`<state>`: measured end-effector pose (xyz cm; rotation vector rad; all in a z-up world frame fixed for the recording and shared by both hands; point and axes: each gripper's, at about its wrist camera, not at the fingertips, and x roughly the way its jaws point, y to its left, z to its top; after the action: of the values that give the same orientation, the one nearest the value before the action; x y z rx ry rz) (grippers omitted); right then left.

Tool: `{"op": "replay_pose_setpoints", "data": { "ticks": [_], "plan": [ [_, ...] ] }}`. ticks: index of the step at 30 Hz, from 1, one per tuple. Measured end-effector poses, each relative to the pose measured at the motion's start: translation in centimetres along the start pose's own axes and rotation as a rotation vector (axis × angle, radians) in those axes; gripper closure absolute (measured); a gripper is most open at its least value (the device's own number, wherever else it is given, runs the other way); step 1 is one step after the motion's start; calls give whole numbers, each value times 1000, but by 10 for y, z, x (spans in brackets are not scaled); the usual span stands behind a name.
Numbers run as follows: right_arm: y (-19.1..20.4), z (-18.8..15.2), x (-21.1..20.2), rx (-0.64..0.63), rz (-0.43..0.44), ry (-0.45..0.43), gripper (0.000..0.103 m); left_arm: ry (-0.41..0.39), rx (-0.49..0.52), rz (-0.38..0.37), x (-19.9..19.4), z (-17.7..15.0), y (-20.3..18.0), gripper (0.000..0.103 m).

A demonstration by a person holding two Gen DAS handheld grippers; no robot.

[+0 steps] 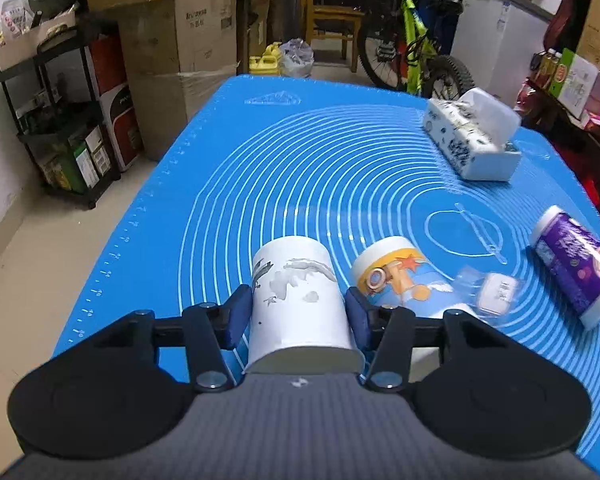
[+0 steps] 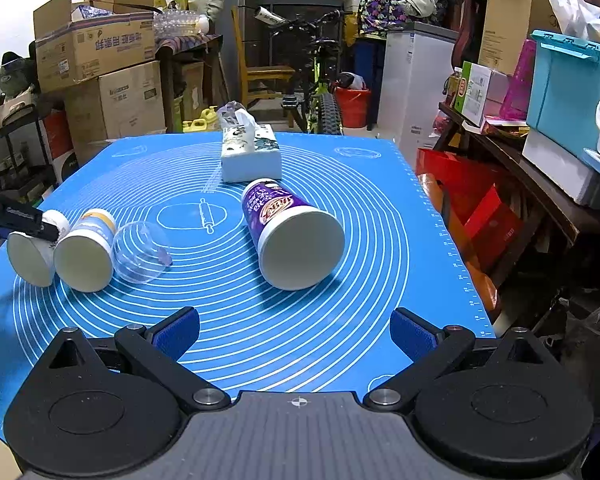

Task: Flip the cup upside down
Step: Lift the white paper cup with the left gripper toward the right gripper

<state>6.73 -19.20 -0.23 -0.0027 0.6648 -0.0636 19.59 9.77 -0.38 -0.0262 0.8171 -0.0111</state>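
A big blue mat [image 2: 340, 208] is spread over the table, and it looks soft and rubbery, with white rings drawn on it. Near its far edge a tissue box [image 2: 250, 156] is seen, square and papery, with a tissue sticking up. Next in size is a purple cup [image 2: 290, 226], lying on its side near the middle of the mat, round like a tube with a flat white end. At the left side of the mat the white cup [image 1: 298, 304] is found, lying tipped over, with grey ink pictures on its side. It is clamped between the blue pads of the left claw [image 1: 298, 312], one pad pressed on each side of its round wall. The cup seems to be made of thin paper, so it is judged to be very light and easy to squash. A gentle squeeze is called for, and the middle of the wall is thought to be the best place to hold. Its smooth side may slip a little when it is turned. Just beside it a cartoon cup [image 1: 400, 280] is lying, also on its side. A clear plastic cup [image 2: 140, 252] is resting against that one, thin and see-through. The right claw [image 2: 296, 336] is held wide apart above the mat, with nothing in it.
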Motion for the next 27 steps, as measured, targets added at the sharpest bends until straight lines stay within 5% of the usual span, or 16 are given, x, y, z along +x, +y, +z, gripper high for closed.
{"op": "replay_pose_setpoints", "data": {
  "ticks": [15,27],
  "plan": [
    [-1,-2,-11,-2,12,-9,2,-66,100,-135,-80,-53,-53,50],
    [-25,-10,-10,33,-4,22,2,-11,120,-214,-51,-87,-134,49]
  ]
}}
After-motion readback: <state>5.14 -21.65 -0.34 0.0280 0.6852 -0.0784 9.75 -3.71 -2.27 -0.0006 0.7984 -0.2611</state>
